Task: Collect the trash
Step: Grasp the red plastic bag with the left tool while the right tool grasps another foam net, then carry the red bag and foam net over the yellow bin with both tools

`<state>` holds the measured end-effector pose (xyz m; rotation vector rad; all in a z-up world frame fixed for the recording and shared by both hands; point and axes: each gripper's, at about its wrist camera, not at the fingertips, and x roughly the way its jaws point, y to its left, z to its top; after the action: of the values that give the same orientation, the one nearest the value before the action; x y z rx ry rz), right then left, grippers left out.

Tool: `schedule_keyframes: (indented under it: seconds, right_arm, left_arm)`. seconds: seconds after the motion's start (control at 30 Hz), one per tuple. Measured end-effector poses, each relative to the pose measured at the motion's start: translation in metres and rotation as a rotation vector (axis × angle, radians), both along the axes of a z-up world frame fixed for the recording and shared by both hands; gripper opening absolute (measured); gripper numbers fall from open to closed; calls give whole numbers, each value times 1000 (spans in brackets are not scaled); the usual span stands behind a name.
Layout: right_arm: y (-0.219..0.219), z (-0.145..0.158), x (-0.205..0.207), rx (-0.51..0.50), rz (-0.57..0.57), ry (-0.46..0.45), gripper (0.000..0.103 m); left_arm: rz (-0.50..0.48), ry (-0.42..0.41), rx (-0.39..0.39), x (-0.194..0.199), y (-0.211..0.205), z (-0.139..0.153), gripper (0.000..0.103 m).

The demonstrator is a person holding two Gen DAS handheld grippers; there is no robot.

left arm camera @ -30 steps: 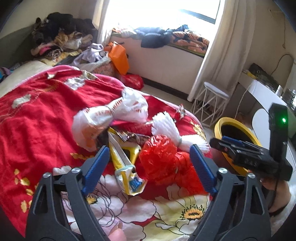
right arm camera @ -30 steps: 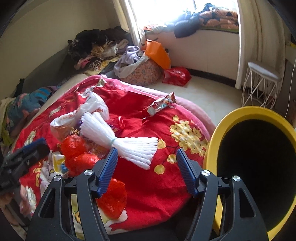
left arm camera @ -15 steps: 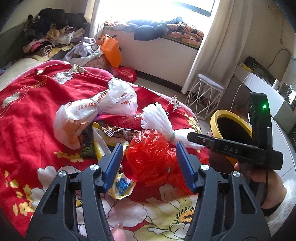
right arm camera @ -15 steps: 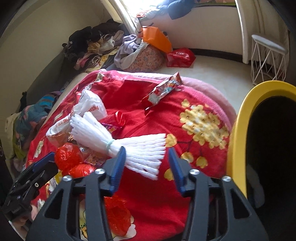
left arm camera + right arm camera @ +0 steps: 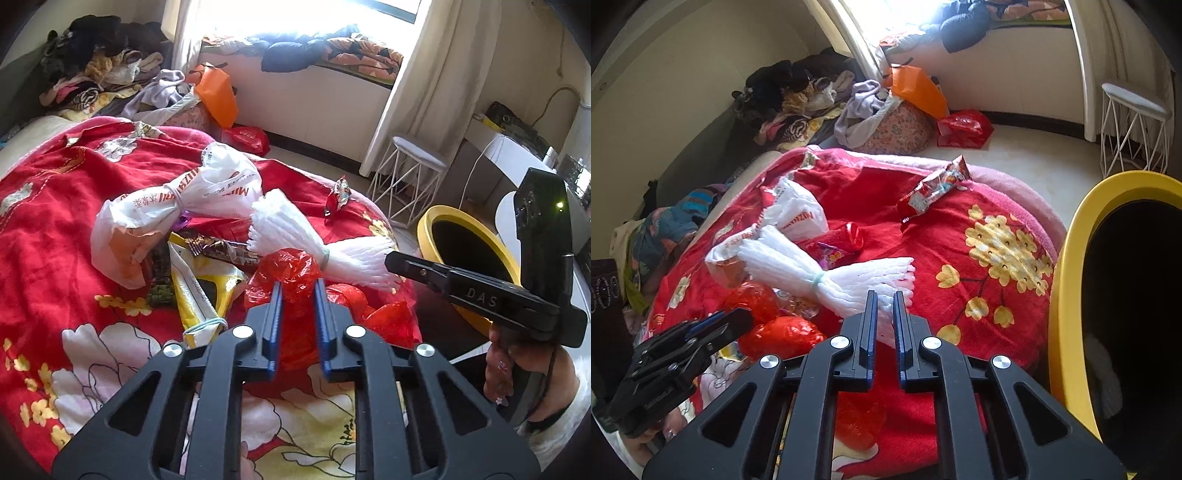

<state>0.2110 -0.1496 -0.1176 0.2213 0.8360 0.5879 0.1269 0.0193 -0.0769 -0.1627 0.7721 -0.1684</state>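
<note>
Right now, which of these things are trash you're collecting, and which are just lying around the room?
Job:
red plastic bag
white foam bundle
white printed bag
yellow wrapper
red snack wrapper
yellow bin

Lying about:
clothes pile
orange bag
white stool

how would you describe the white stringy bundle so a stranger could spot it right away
Start at the red floral blanket beside the yellow bin. At the blanket's edge nearest the bin lies the white foam bundle, with the right gripper closed on its end. Unlike the smooth plastic bags nearby, it is ribbed strands cinched at the middle by a pale green band.
</note>
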Motion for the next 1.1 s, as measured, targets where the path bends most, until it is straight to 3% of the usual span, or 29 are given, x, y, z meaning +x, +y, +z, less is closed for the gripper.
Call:
schedule_keyframes:
  seconds: [0.77,1.1]
  right_arm:
    - [-41,79,-37,71,-80,-255,6]
    - [-69,89,-45,74,-165,-291,6]
  left_arm:
    - [-39,-191,-80,-28,1,69,6]
    - [-71,-224,-79,-32,-13,82,6]
